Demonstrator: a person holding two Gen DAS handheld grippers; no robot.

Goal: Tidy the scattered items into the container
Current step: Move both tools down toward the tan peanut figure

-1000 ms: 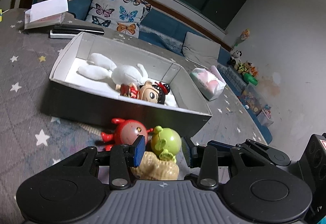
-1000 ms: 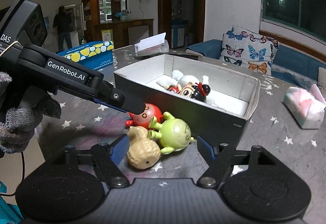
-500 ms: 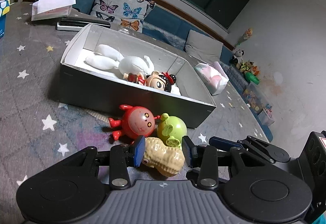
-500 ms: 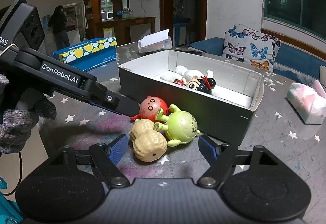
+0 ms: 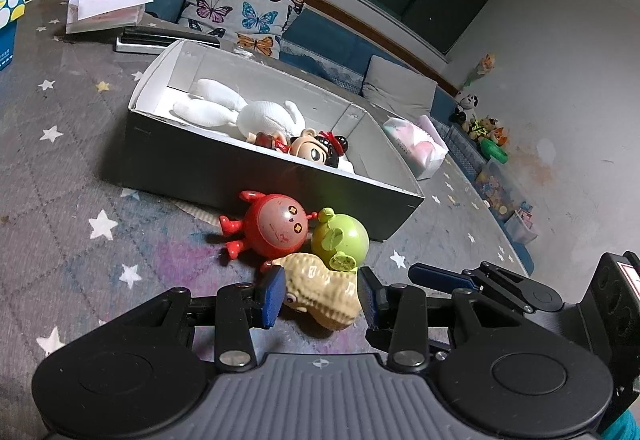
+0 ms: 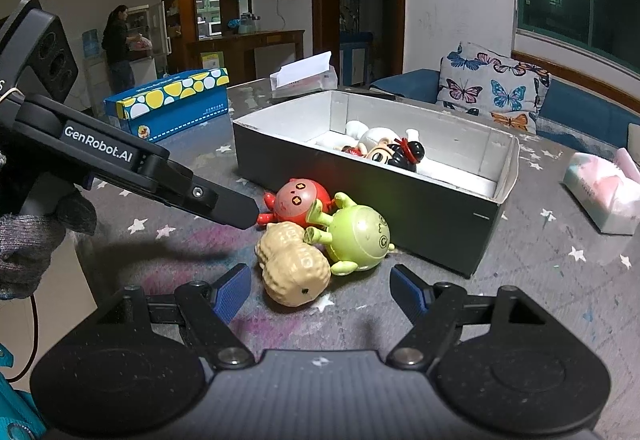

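A tan peanut toy (image 5: 320,290) (image 6: 294,268) lies on the star-patterned cloth. It touches a red round toy (image 5: 276,226) (image 6: 302,202) and a green round toy (image 5: 340,236) (image 6: 360,236). Behind them is the dark box (image 5: 280,156) (image 6: 360,200), which holds a white plush rabbit (image 5: 256,116) and a black-haired doll (image 5: 320,148). My left gripper (image 5: 320,296) is open, its blue pads flanking the peanut without squeezing it. From the right wrist, one of its fingers (image 6: 224,202) ends just left of the peanut. My right gripper (image 6: 320,292) is open just short of the peanut.
A pink and white tissue pack (image 5: 416,148) (image 6: 604,192) lies right of the box. A blue box with yellow dots (image 6: 172,104) and a tissue box (image 5: 108,8) stand at the table's far side. A gloved hand (image 6: 24,240) holds the left gripper. A person (image 6: 118,44) stands far off.
The left wrist view has drawn back a little from the box, so more of the peanut shows between its pads. The toys lie where they were. Both jaws keep the same width.
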